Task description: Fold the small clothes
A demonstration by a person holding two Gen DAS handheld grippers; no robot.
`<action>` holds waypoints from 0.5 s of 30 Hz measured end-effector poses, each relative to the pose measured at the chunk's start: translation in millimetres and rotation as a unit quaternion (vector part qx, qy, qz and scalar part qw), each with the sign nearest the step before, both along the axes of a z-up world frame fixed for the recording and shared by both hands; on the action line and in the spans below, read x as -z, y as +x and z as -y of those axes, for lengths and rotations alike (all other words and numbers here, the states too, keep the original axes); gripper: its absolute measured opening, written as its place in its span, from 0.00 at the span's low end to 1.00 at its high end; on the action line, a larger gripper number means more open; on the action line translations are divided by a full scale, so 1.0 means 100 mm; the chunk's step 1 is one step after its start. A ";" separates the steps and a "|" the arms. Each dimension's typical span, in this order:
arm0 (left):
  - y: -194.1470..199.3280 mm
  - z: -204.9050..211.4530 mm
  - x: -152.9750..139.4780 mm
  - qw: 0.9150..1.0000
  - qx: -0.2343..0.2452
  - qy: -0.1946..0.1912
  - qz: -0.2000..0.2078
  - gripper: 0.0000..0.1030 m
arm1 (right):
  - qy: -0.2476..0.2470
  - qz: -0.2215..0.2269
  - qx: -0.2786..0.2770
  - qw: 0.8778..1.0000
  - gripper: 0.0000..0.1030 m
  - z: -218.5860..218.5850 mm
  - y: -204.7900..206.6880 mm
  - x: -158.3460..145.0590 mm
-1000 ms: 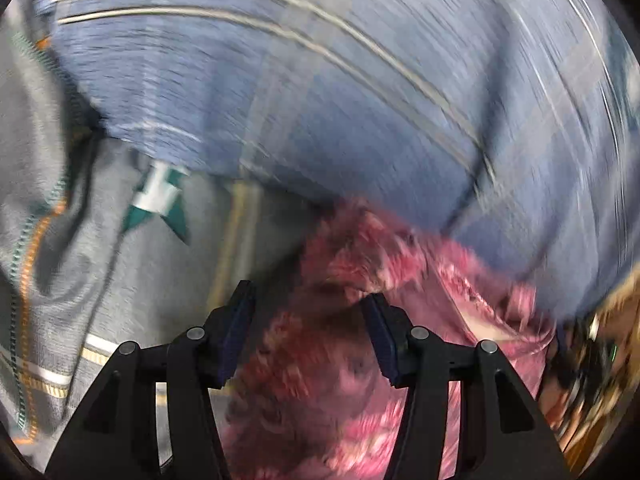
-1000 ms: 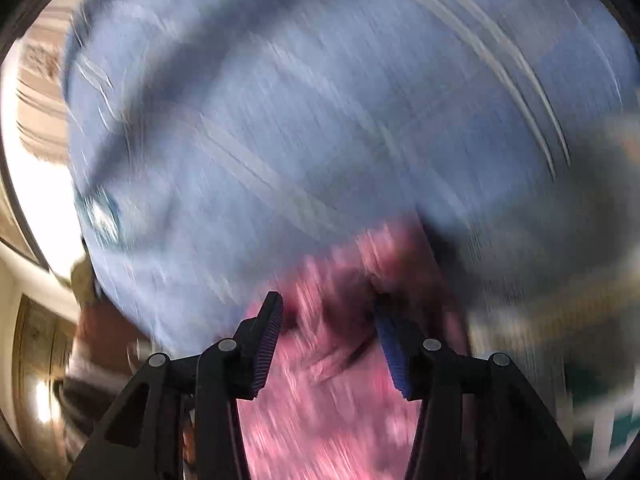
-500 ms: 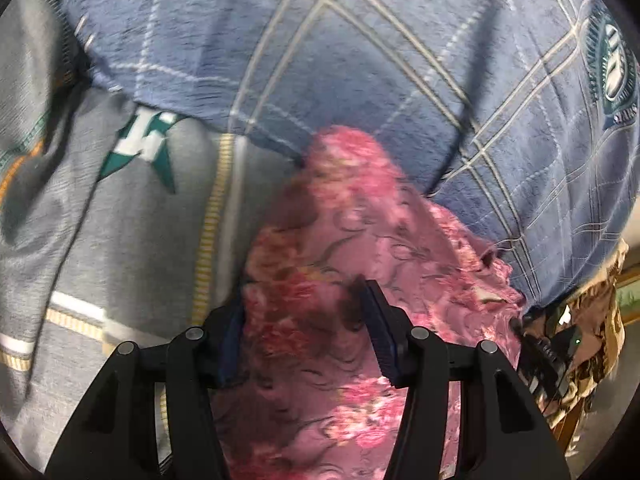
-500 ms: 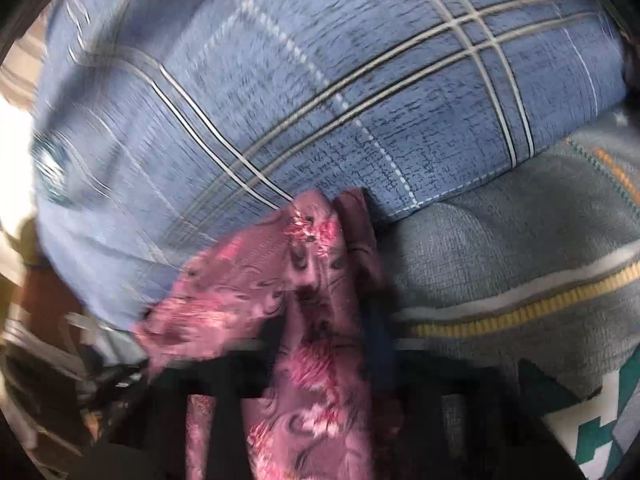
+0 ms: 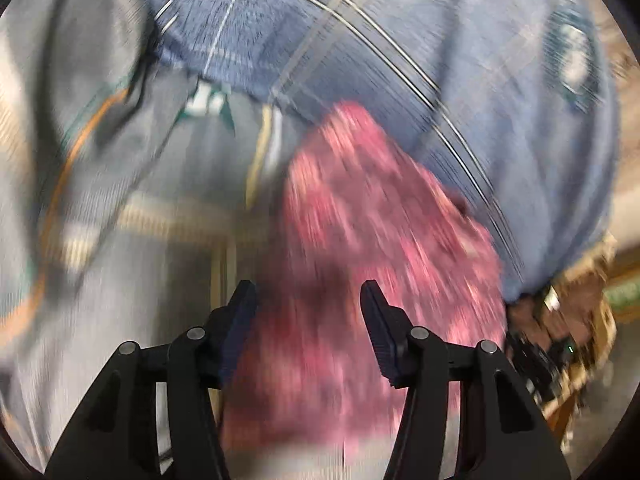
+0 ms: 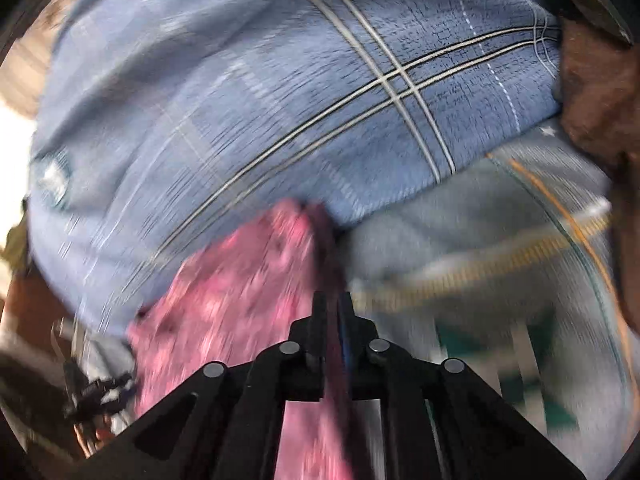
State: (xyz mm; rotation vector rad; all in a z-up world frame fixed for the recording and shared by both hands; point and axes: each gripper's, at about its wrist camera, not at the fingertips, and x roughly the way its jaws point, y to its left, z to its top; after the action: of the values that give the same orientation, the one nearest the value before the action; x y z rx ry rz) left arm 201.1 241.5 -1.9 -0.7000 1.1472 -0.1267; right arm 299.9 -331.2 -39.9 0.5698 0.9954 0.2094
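A small pink floral garment (image 5: pixel 360 216) lies crumpled over a blue plaid blanket (image 5: pixel 400 40) and a grey patterned cover (image 5: pixel 120 240). My left gripper (image 5: pixel 308 300) is open, its fingers standing on either side of the garment's near part, blurred by motion. In the right wrist view the same garment (image 6: pixel 240 296) runs from the blanket's edge down to my right gripper (image 6: pixel 332 308), which is shut on a fold along the garment's right edge.
The blue plaid blanket (image 6: pixel 320 100) overlaps the grey cover (image 6: pixel 480 240). A brown cushion (image 6: pixel 600 100) is at the far right. Cluttered dark and brown objects (image 5: pixel 560 340) lie past the blanket's edge at the right of the left wrist view.
My right gripper has closed on the garment's edge; it was open a second ago. My left gripper has stayed open around the cloth and is moving, blurring the view.
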 end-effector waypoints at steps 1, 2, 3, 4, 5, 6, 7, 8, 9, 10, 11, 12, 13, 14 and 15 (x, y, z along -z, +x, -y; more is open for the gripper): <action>-0.16 0.00 -0.01 1.000 0.004 -0.011 0.002 0.56 | 0.011 0.002 -0.009 1.000 0.23 0.00 -0.18 -0.04; -0.34 0.03 -0.01 1.000 0.007 -0.026 0.005 0.57 | 0.025 0.005 -0.013 1.000 0.31 0.02 -0.30 -0.06; -0.47 0.08 0.03 0.999 0.005 -0.036 0.007 0.57 | 0.046 0.008 -0.013 0.999 0.35 0.03 -0.47 -0.06; -0.55 0.16 0.07 0.999 -0.001 -0.053 0.007 0.57 | 0.061 0.009 -0.011 0.998 0.41 0.07 -0.63 -0.05; -0.66 0.18 0.11 0.997 -0.007 -0.071 0.005 0.57 | 0.077 0.010 -0.007 0.997 0.43 0.10 -0.77 -0.03; -0.71 0.21 0.15 0.996 -0.009 -0.084 0.001 0.57 | 0.098 0.008 -0.002 0.995 0.43 0.13 -0.93 0.02; -0.73 0.29 0.20 0.996 -0.010 -0.089 -0.004 0.57 | 0.109 0.001 0.002 0.994 0.45 0.05 -0.96 0.03; -0.71 0.39 0.27 0.996 -0.013 -0.091 -0.010 0.57 | 0.115 -0.007 0.007 0.993 0.46 -0.06 -0.91 0.02; -0.73 0.42 0.34 0.995 -0.018 -0.094 -0.018 0.57 | 0.119 -0.019 0.012 0.993 0.46 -0.12 -0.94 0.08; -0.78 0.42 0.35 0.995 -0.025 -0.100 -0.017 0.57 | 0.125 -0.033 0.019 0.991 0.46 -0.16 -0.96 0.15; -0.78 0.44 0.34 0.994 -0.035 -0.103 -0.009 0.58 | 0.133 -0.039 0.021 0.990 0.46 -0.17 -0.96 0.22; -0.77 0.44 0.33 0.993 -0.040 -0.109 -0.007 0.59 | 0.148 -0.045 0.027 0.988 0.46 -0.17 -0.98 0.28; -0.76 0.46 0.35 0.992 -0.047 -0.118 -0.014 0.59 | 0.160 -0.053 0.034 0.985 0.46 -0.17 -1.00 0.32; -0.76 0.44 0.37 0.989 -0.053 -0.137 -0.019 0.59 | 0.169 -0.063 0.046 0.983 0.46 -0.16 -1.04 0.35; -0.78 0.43 0.39 0.987 -0.053 -0.153 -0.017 0.60 | 0.186 -0.064 0.051 0.979 0.46 -0.18 -1.10 0.35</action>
State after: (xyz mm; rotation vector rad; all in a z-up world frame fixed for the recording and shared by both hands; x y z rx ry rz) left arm 122.9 198.6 -40.7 -1.0368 1.1321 -0.2040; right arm 190.3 -312.8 -74.5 0.9848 1.0546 0.2732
